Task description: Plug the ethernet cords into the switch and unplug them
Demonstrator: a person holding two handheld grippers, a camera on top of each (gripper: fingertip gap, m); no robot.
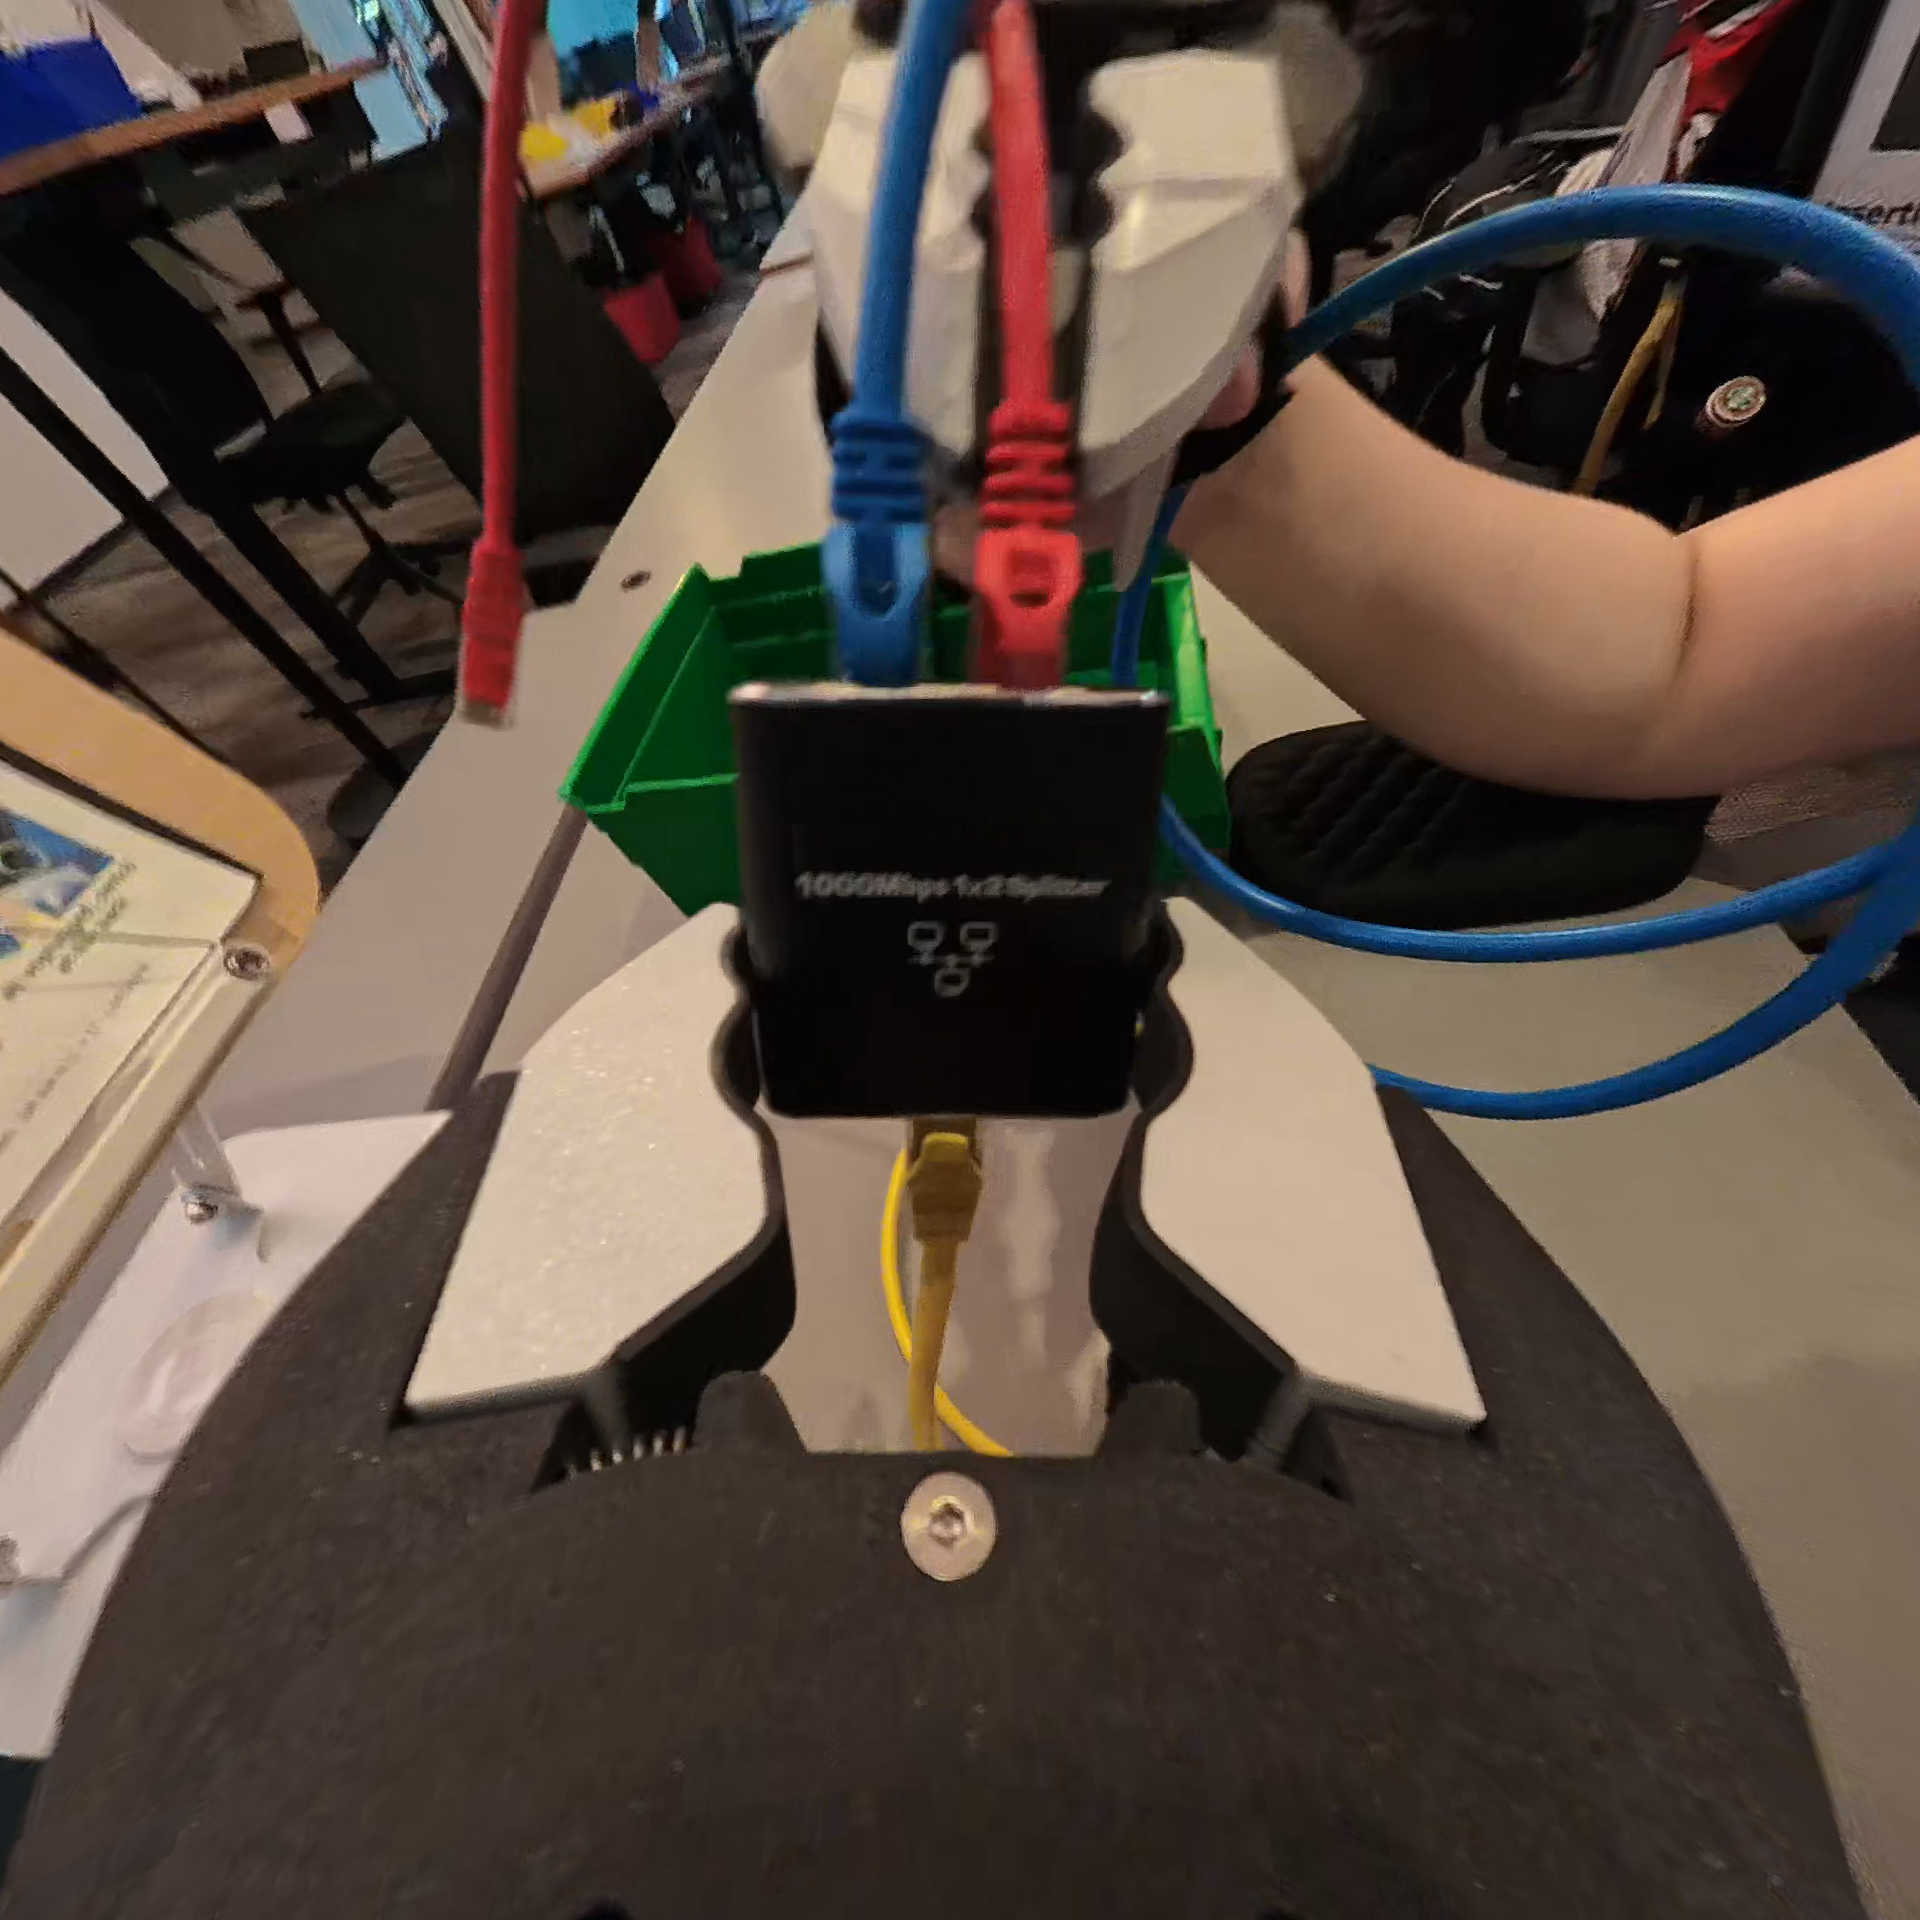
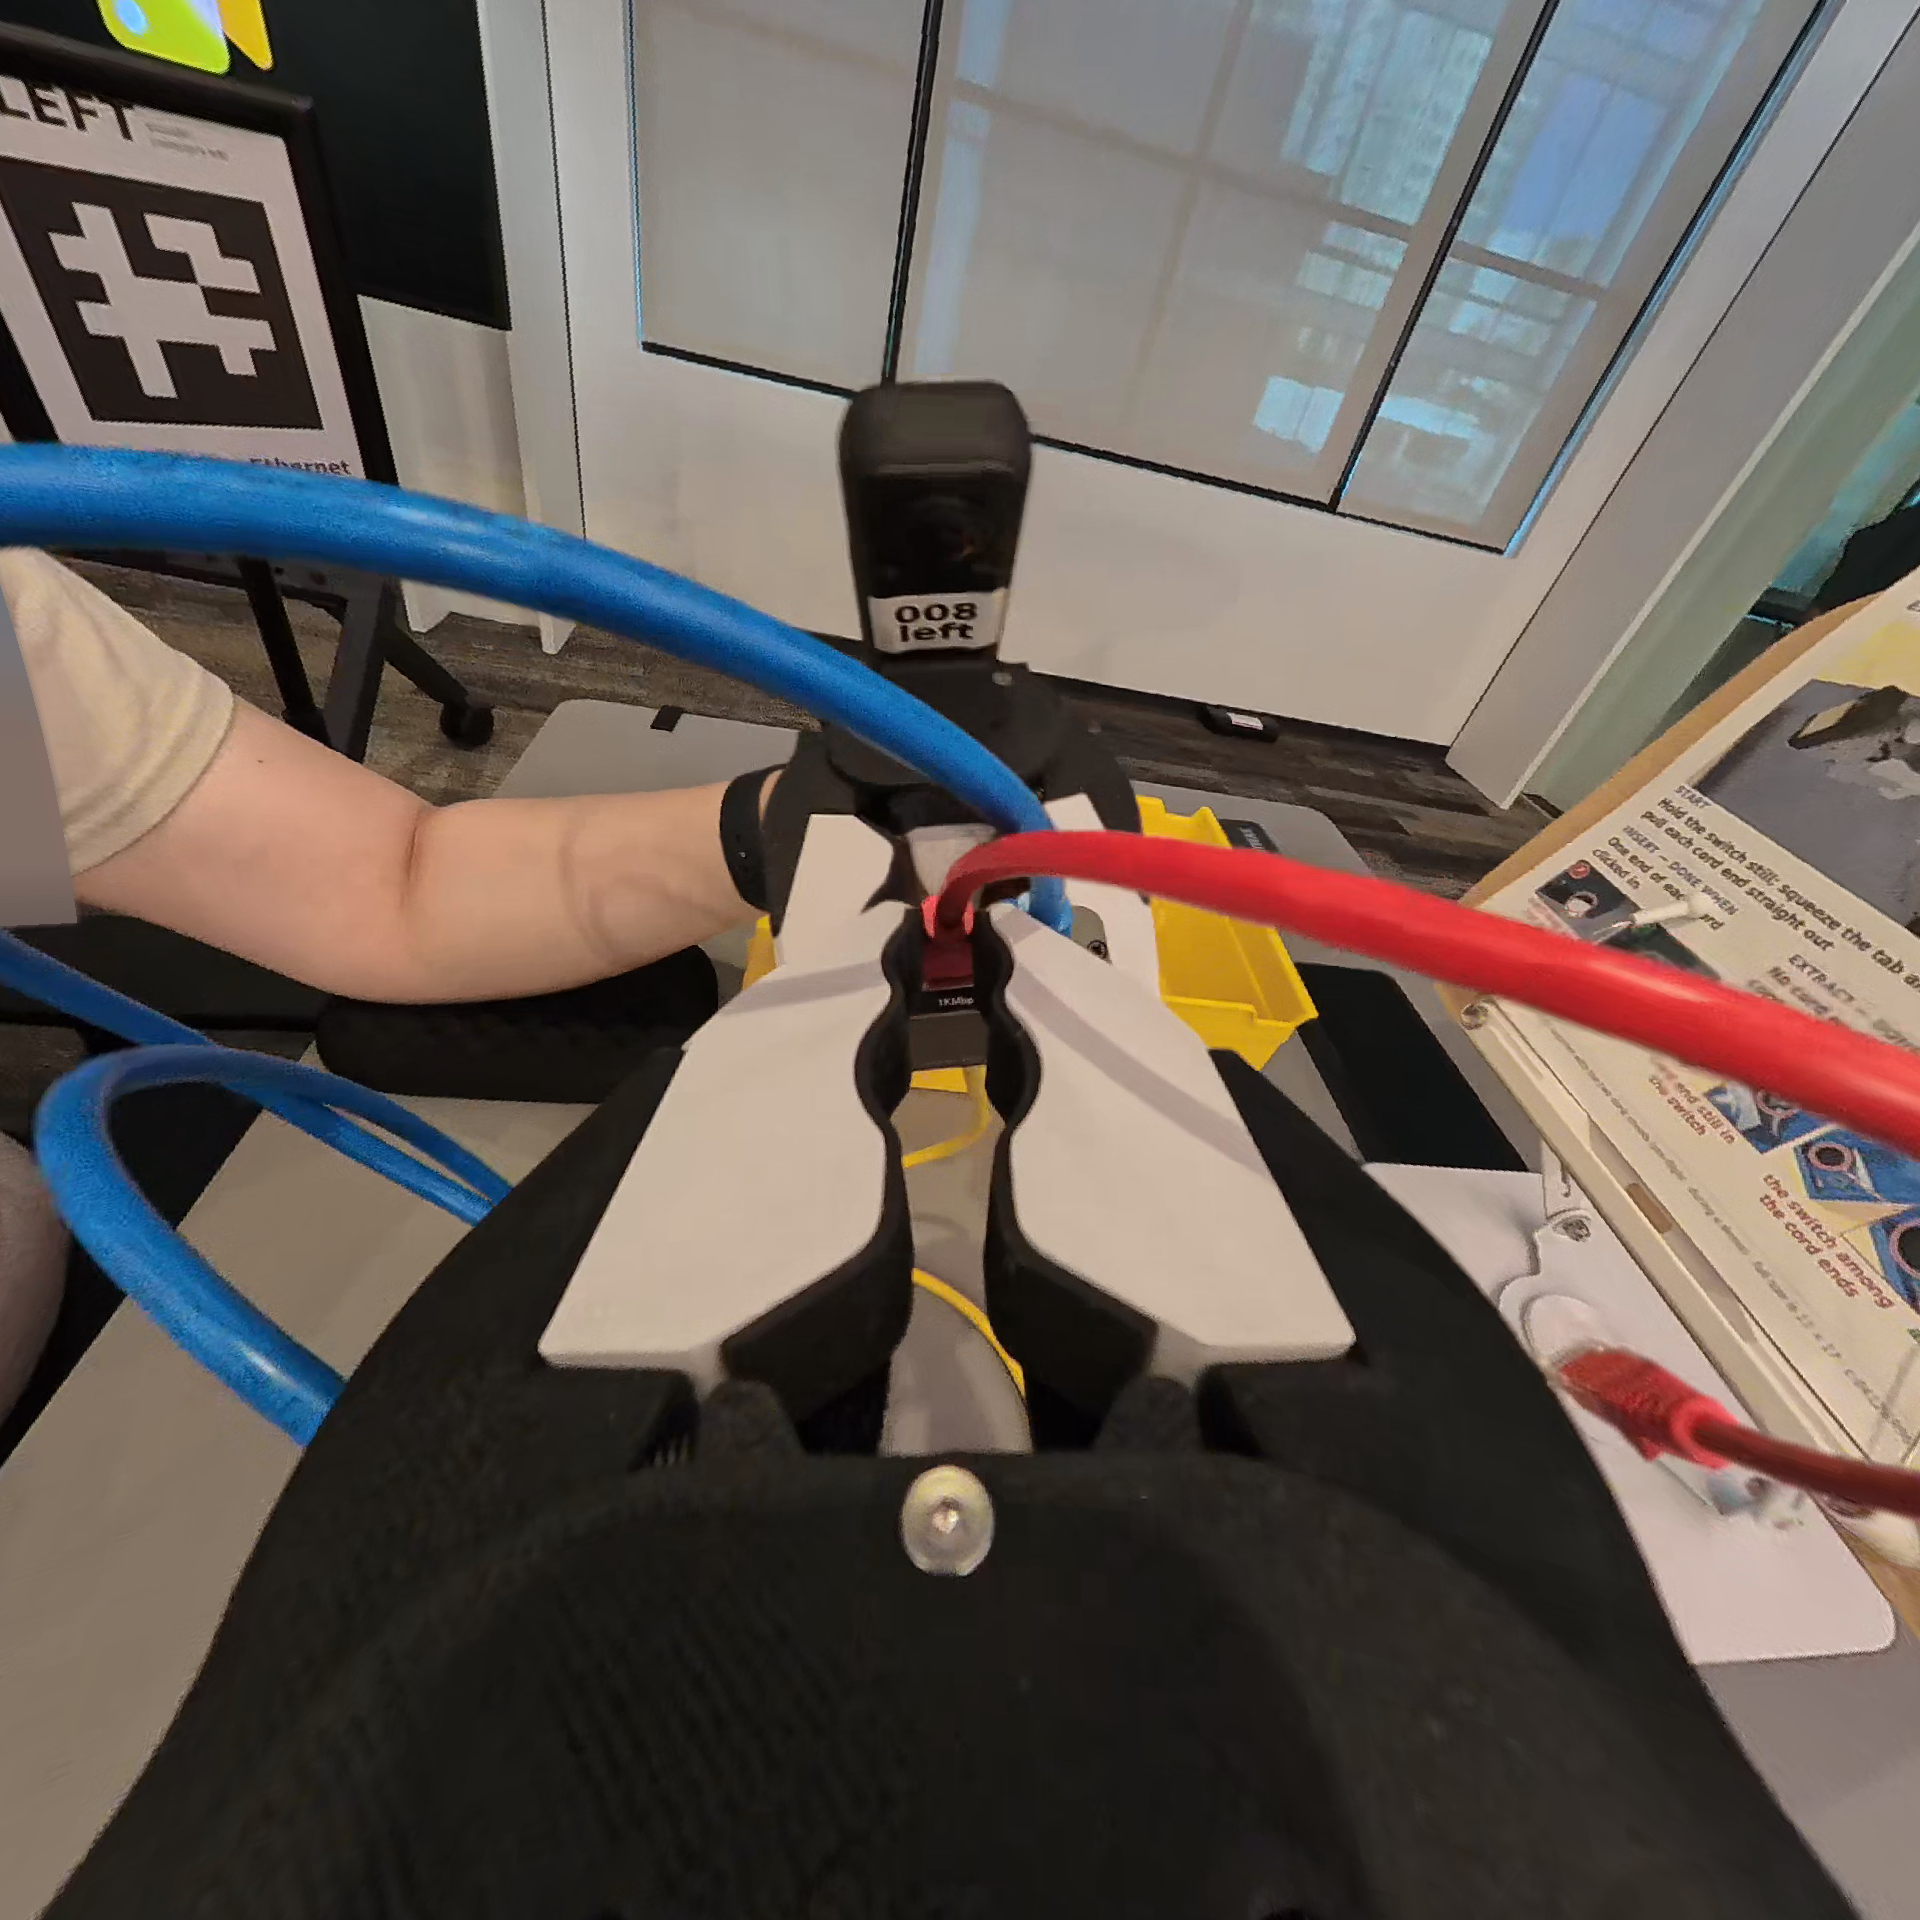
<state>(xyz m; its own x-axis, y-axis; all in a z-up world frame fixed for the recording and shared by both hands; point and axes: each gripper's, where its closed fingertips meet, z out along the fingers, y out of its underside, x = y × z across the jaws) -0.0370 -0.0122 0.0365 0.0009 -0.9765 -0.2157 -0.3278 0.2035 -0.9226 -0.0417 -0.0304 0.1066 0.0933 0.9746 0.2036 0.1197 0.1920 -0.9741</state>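
Matte black plastic, boxy with rounded corners, the switch (image 1: 951, 904) sits at the centre of the left wrist view, clamped by its lower sides between the pale grey, wavy-edged fingers (image 1: 623, 1122) of the left gripper (image 1: 951, 997). White lettering and a small network symbol mark its face. A yellow cord (image 1: 935, 1247) with a ribbed boot enters its near end. At its far end a blue cord (image 1: 878, 520) and a red cord (image 1: 1023, 520) are seated side by side, both with ridged rubbery boots.

The right gripper (image 1: 1023, 488) shows at top centre of that view, its grey fingers closed around the red cord's boot; in the right wrist view its fingers (image 2: 790, 1101) pinch the red plug (image 2: 948, 951) just above the switch (image 2: 951, 1023).

A green plastic bin (image 1: 665, 769) stands right behind the switch. The red cord's free end (image 1: 488, 634) dangles at upper left. Blue cable loops crowd the right side of the frame, beside a bare forearm (image 1: 1507, 613) resting on a black padded rest (image 1: 1434, 831).

In the right wrist view a yellow bin (image 2: 1226, 966) lies behind the grippers and an instruction board (image 2: 1714, 1039) leans at the right edge. The grey table (image 1: 1610, 1299) is open at lower right.
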